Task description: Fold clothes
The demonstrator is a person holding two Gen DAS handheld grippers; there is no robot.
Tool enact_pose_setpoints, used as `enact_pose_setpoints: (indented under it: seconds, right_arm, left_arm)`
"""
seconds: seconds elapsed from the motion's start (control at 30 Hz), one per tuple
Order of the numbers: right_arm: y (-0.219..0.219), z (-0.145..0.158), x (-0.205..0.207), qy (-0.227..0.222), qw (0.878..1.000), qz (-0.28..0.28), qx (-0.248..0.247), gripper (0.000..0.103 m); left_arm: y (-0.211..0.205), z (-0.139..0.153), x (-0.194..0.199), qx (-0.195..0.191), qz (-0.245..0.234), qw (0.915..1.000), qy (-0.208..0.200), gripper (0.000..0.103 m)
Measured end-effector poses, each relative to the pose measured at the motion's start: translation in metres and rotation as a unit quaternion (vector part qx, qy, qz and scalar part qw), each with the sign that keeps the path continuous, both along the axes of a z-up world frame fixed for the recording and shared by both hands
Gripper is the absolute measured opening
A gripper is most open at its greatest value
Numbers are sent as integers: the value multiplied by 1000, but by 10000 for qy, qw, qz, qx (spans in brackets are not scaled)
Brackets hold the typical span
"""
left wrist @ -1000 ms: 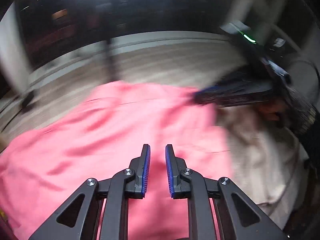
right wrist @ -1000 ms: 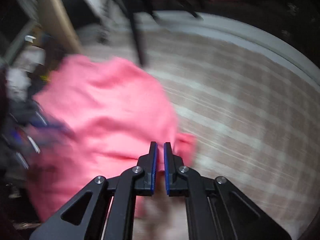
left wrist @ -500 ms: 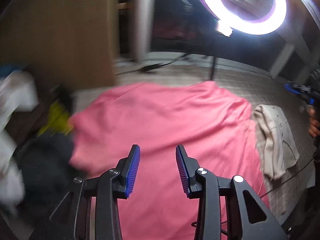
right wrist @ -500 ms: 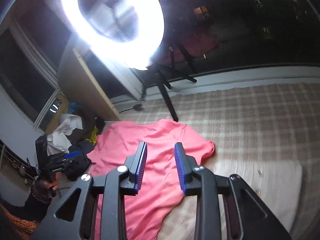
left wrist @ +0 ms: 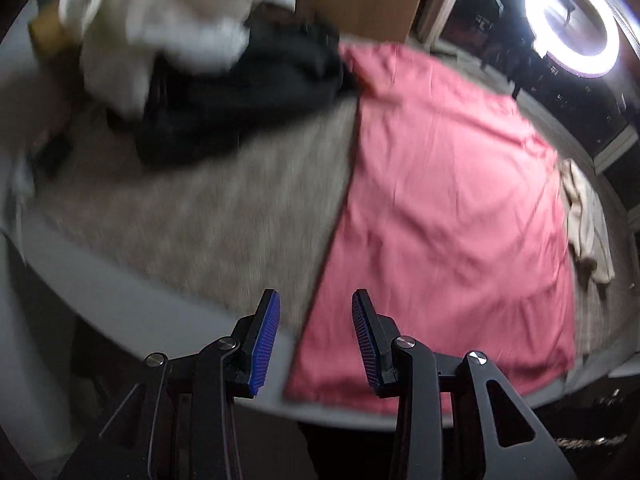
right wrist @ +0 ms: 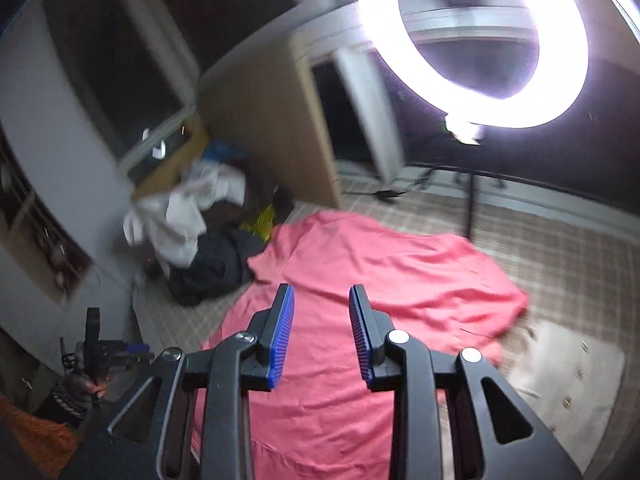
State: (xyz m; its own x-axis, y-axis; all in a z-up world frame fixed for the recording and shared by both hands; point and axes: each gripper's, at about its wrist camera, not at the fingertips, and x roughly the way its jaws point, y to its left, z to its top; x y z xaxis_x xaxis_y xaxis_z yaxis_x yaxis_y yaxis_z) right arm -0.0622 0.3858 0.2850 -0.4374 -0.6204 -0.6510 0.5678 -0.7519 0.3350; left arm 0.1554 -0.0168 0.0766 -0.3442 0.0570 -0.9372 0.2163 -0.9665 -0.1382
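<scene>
Landmark: round white ring light (right wrist: 474, 42), lit, on a thin black stand (right wrist: 472, 204). Dark window panes (right wrist: 120, 52) left of it, glare overexposed. Light-wood cabinet panel (right wrist: 260, 120) below-left of the ring. Beige plaid bed cover (right wrist: 560, 264) under the stand. White baseboard strip (right wrist: 560, 204) behind the stand's foot.

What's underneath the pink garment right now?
The pink garment lies spread on a checked bed cover, which shows around its edges. At one side it overlaps a beige garment. Anything else beneath it is hidden.
</scene>
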Motion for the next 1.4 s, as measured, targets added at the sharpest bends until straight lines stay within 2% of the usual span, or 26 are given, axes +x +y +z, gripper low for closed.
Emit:
enact_pose_setpoints:
  seconds: [0.1, 0.2, 0.37, 0.43, 0.5, 0.57, 0.63, 0.77, 0.9, 0.97, 1.03, 1.2, 1.3, 1.4]
  right_arm:
    - [-57, -10, -10, -82, 9993, 241, 281, 28]
    - [-116, -25, -21, -195, 9975, 420, 543, 28]
    - [-196, -46, -46, -377, 9953, 483, 756, 28]
    - [-225, -54, -57, -321, 9933, 438, 1017, 28]
    - [-244, -62, -63, -418, 9912, 382, 1199, 28]
    - [-252, -65, -61, -600, 9905, 408, 1165, 28]
    - [-243, -57, -47, -638, 9919, 455, 1002, 28]
    - [-188, -34, -5, -409, 9950, 188, 897, 29]
    - [-90, -30, 42, -300, 9918, -705, 1021, 44]
    - [-48, -41, 72, -404, 9834, -1300, 1202, 44]
    - [-3, -62, 105, -752, 9729, -1831, 1196, 44]
    - [76, -126, 169, -1541, 9384, -2776, 1360, 44]
    - [102, -159, 202, -1895, 9300, -2884, 1266, 44]
    - [111, -180, 226, -2084, 9337, -2659, 1184, 44]
  left_arm:
    - [1, -35, 12, 286, -62, 9994, -167, 36]
    - [3, -52, 14, 145, -248, 9995, -142, 35]
    - [3, -57, 17, 274, -535, 9979, 233, 30]
    - [3, -58, 17, 454, -666, 9962, 324, 14]
    - [0, -57, 17, 559, -755, 9950, 336, 14]
    - [-6, -53, 20, 659, -786, 9941, 356, 14]
    - [-12, -48, 22, 758, -817, 9931, 375, 15]
    - [-35, -30, 33, 1008, -921, 9896, 442, 17]
    - [-43, -28, 25, 1197, -1126, 9860, 298, 24]
    - [-40, -32, 21, 1243, -1252, 9842, 179, 24]
    - [-35, -36, 19, 1328, -1391, 9813, 55, 24]
    - [-14, -48, 15, 1054, -1588, 9815, -203, 24]
    - [-4, -53, 15, 1035, -1613, 9809, -349, 24]
    - [5, -51, 15, 810, -1752, 9805, -366, 23]
